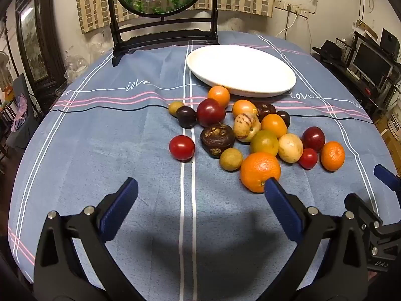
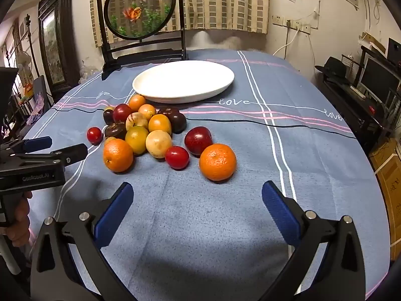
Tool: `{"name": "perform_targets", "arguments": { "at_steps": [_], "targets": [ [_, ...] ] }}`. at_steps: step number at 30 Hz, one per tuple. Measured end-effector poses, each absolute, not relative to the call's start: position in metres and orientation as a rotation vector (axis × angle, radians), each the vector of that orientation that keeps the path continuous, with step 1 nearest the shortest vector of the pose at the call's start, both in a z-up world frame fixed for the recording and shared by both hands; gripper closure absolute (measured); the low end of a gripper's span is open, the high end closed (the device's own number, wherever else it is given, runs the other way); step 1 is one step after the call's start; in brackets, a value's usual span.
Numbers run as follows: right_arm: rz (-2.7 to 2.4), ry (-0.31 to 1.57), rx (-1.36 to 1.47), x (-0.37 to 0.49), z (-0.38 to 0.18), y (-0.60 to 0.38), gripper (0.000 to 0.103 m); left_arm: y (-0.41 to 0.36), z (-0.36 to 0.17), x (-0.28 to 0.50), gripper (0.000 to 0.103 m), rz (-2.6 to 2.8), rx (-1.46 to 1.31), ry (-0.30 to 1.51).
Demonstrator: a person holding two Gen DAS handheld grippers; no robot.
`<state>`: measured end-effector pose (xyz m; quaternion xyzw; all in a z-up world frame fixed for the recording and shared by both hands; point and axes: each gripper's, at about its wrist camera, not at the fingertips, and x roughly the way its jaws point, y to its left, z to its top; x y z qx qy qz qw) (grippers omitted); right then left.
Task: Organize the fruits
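Observation:
A pile of several fruits lies on the blue tablecloth in front of an empty white plate (image 1: 240, 70), which also shows in the right wrist view (image 2: 183, 80). A large orange (image 1: 259, 171) is nearest my left gripper (image 1: 200, 185), which is open and empty, its right finger just in front of that orange. A lone red tomato (image 1: 182, 147) sits left of the pile. My right gripper (image 2: 198, 190) is open and empty, just short of a mandarin (image 2: 217, 161) and a small red tomato (image 2: 177, 157). A red plum (image 2: 198, 140) lies behind them.
A black-framed round goldfish screen (image 1: 163, 12) stands at the table's far edge behind the plate. The table edge curves away left and right. Shelves with monitors (image 2: 376, 85) stand at the right. The left gripper shows at the left of the right wrist view (image 2: 54, 148).

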<state>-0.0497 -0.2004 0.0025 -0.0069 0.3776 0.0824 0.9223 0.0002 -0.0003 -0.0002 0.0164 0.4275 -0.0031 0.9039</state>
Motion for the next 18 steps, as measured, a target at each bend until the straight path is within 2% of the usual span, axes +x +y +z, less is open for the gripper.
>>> {"name": "perform_targets", "arguments": {
  "at_steps": [18],
  "targets": [
    [0.164, 0.793, -0.046, -0.0465, -0.0007, -0.1959, 0.001, 0.0052, 0.0043, -0.0064, 0.002, -0.024, 0.006, 0.870]
  ]
}}
